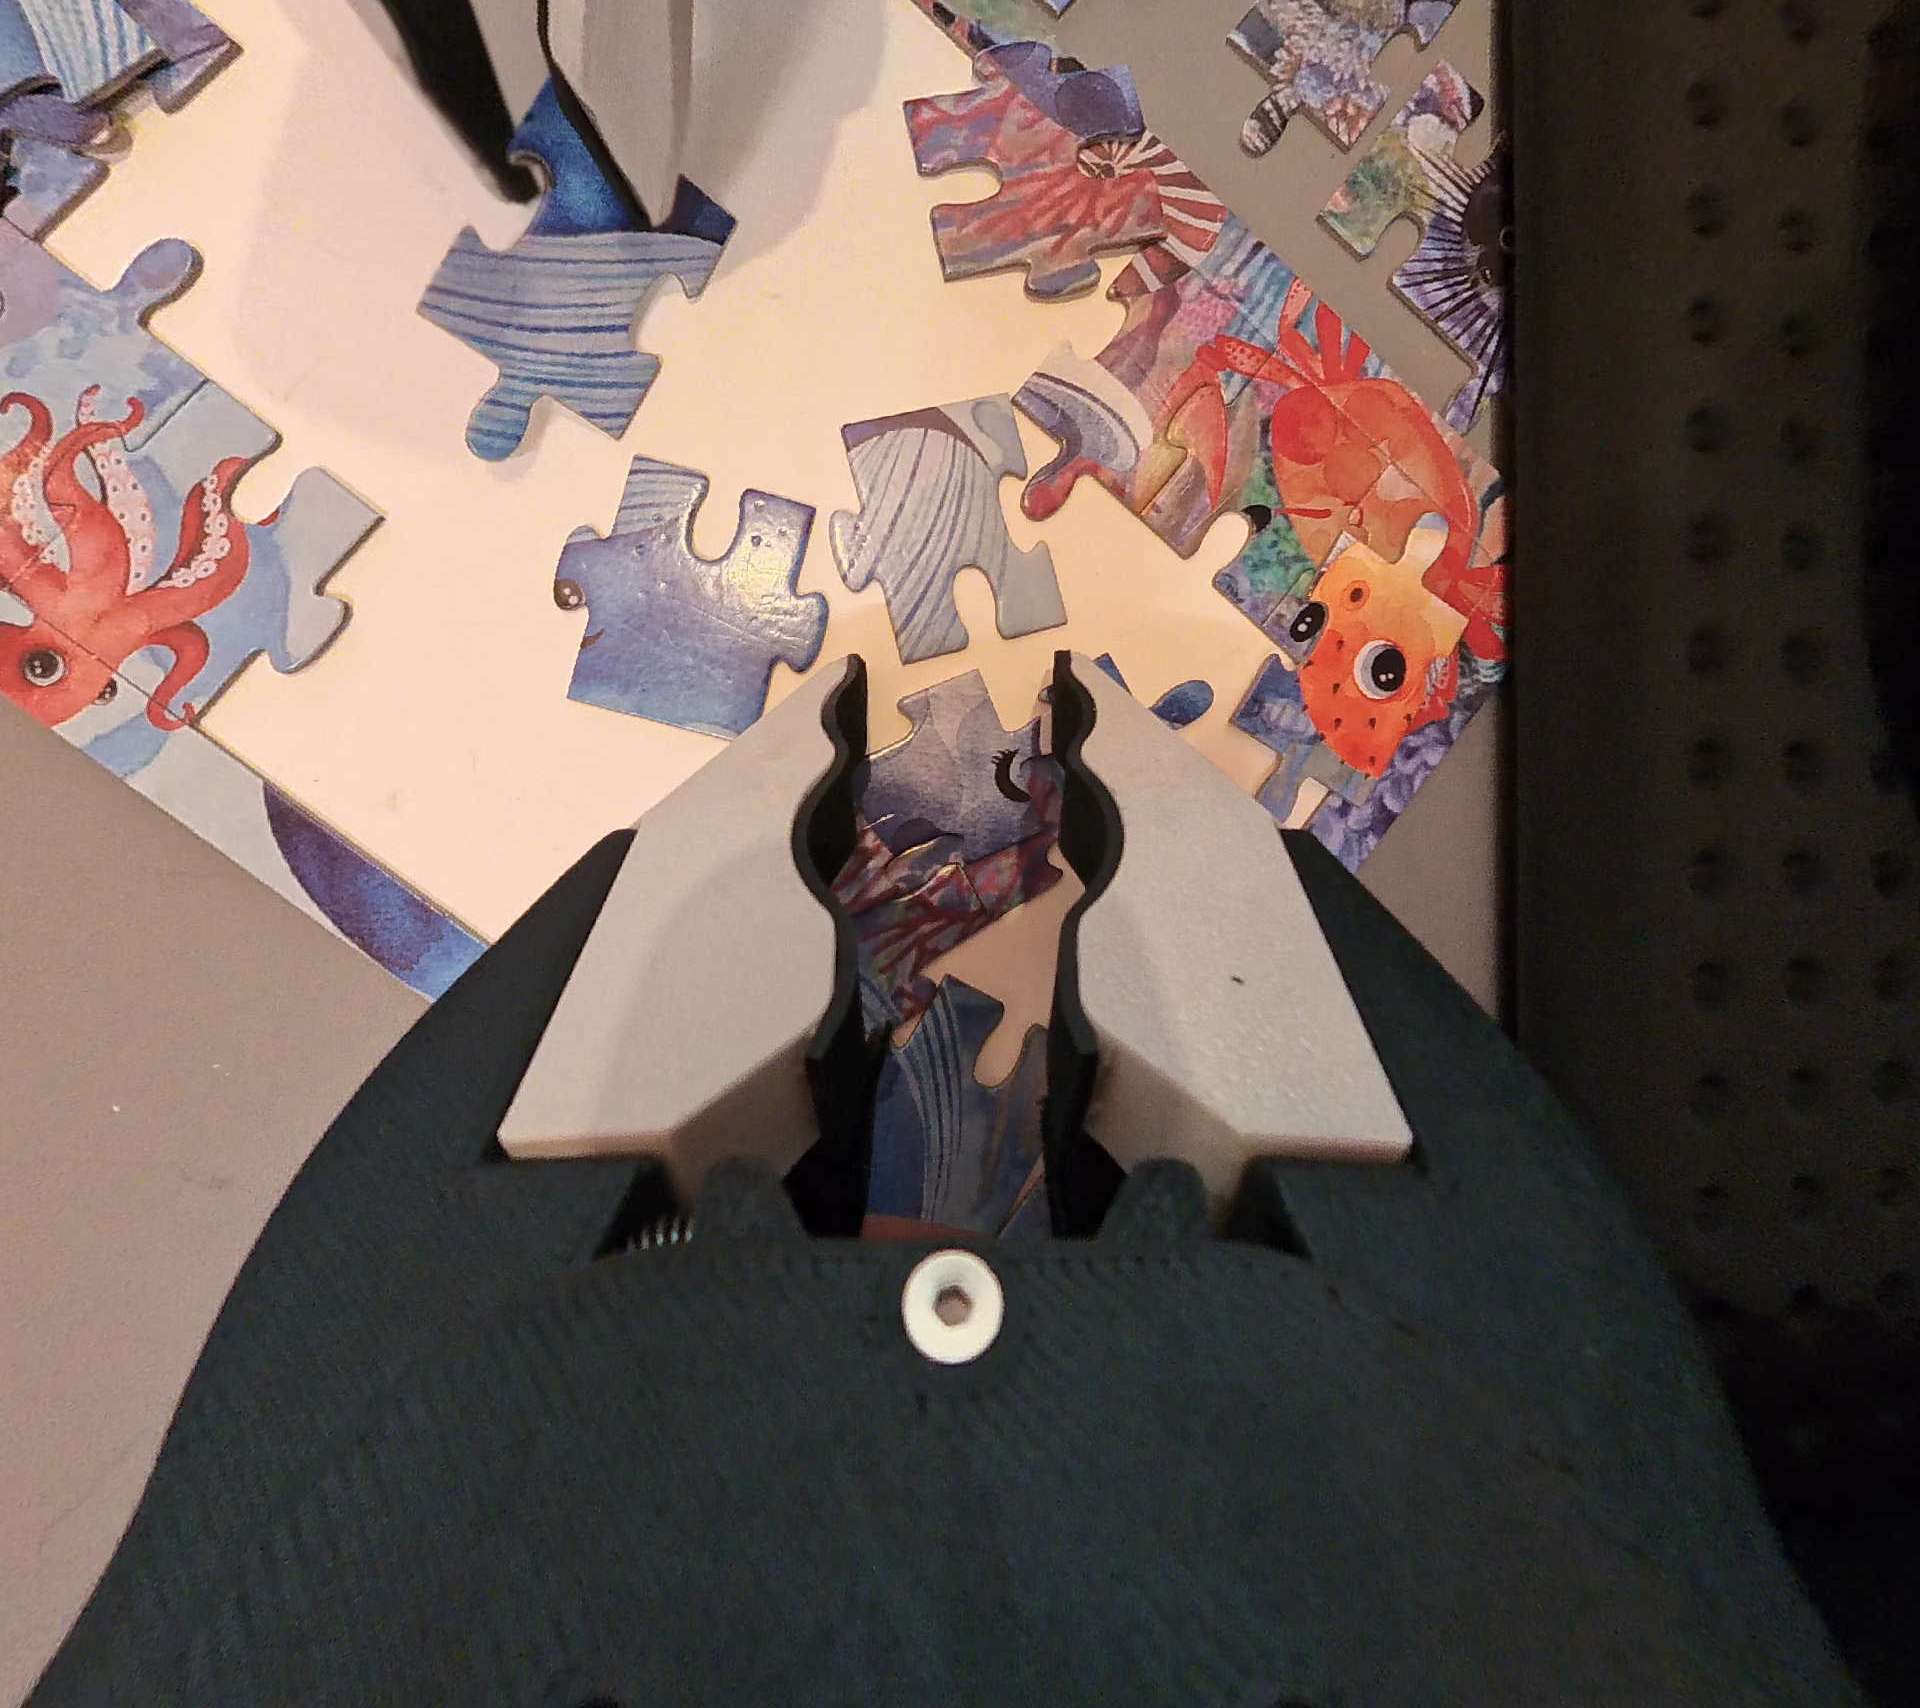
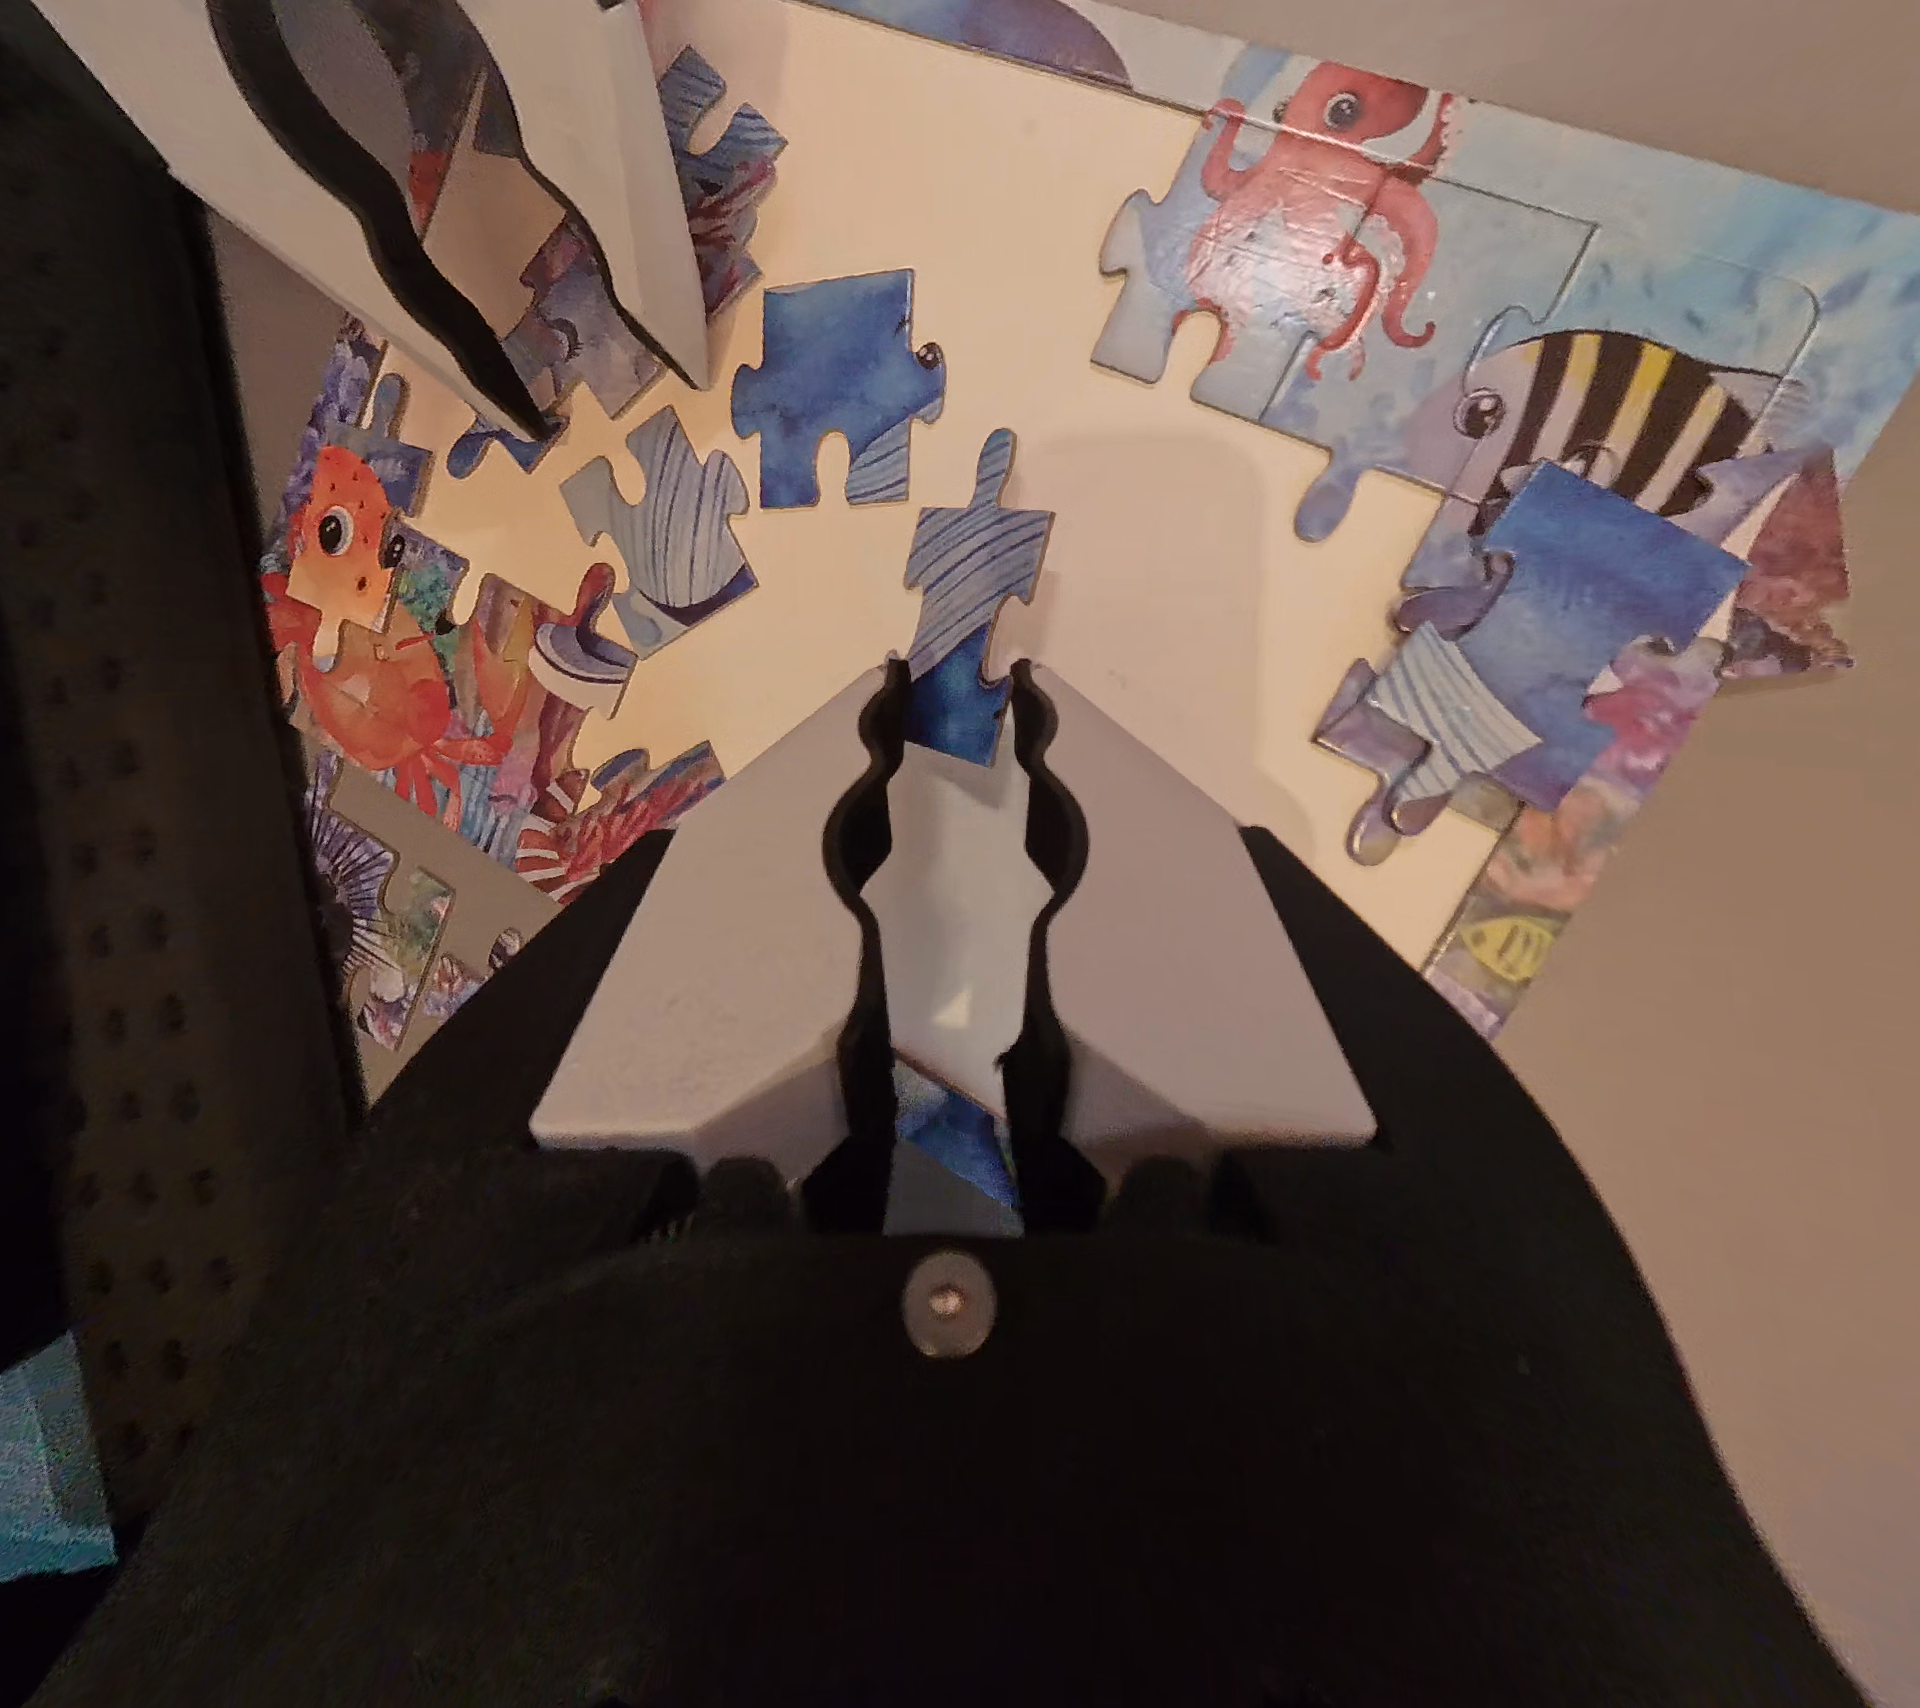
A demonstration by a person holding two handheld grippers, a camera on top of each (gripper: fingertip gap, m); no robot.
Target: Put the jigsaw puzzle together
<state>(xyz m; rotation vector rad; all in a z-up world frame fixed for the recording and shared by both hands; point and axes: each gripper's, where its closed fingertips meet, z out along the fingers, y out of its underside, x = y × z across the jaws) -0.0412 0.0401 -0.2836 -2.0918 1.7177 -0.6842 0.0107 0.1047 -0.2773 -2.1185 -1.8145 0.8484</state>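
The puzzle tray (image 1: 343,224) lies on a grey table, and its cream floor also shows in the right wrist view (image 2: 1143,578). An octopus section (image 1: 104,546) and a crab-and-orange-fish section (image 1: 1351,463) are fitted in. My right gripper (image 2: 958,671) is shut on a blue striped piece (image 2: 977,567) low over the tray's middle. It enters the left wrist view from the top (image 1: 582,198), holding the same piece (image 1: 571,308). My left gripper (image 1: 958,671) is open, with its tips straddling a dark blue piece with an eye (image 1: 956,775) near the fish corner. It also shows in the right wrist view (image 2: 613,396).
A blue piece with an eye (image 1: 686,609) and a pale striped piece (image 1: 935,536) lie loose in the tray. A coral piece (image 1: 1039,193) rests on the tray's edge. Three pieces (image 1: 1340,17) lie on the table beyond. Loose pieces are piled by the striped fish (image 2: 1558,619). A dark perforated wall (image 1: 1714,515) borders the table.
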